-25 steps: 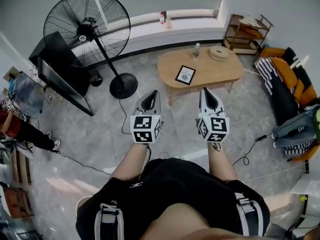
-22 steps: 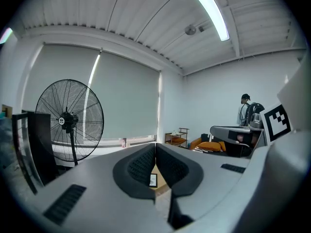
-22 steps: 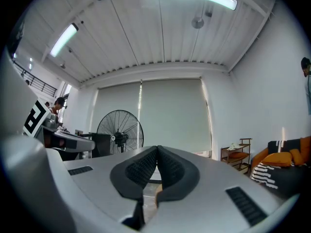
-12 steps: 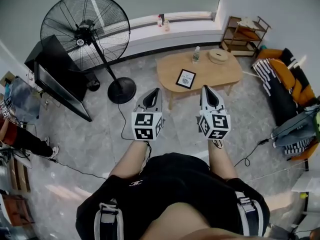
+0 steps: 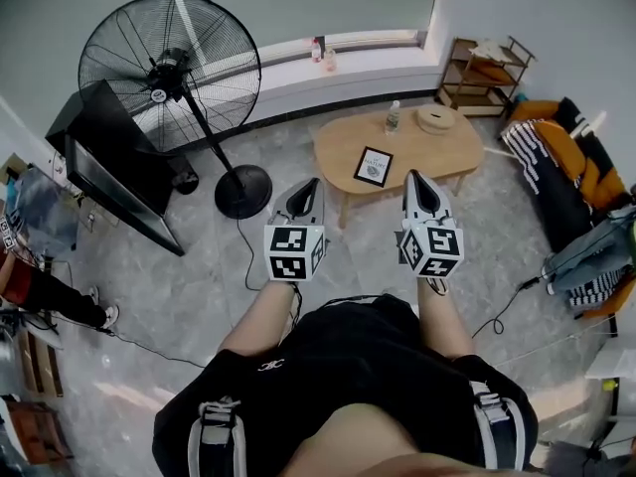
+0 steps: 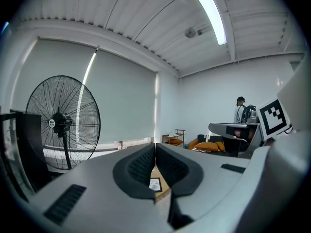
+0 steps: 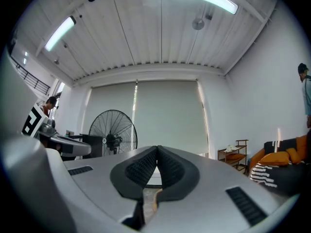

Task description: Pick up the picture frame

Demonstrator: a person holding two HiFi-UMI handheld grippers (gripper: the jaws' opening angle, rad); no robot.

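Grey tiled floor runs out ahead of you to a low oval wooden table, and the picture frame lies flat on its near part, face up. It sits ahead of both claws and between them, a little nearer the line of the right gripper than that of the left gripper, and well below the level at which you hold them. In the left gripper view the frame shows just under the meeting tips.

Both claws are clenched with nothing in them: each gripper view shows the ribbed pads pressed together tip to tip. You hold them level and side by side, pointing at the table, which reads as an approach carry, not a reach. Neither is near enough to touch anything. Either claw will have to spread before it can take the frame, and because the frame lies flat, my guess is that one edge must be caught, probably the one nearest you.

By count: one frame, one table and two claws. Beyond the frame, farther from your claws, the table carries one clear bottle and one round pale object, both apart from the frame, so they should not crowd the grasp. Off the left claw's side stands one large pedestal fan, and two small bottles sit on the window ledge beyond.
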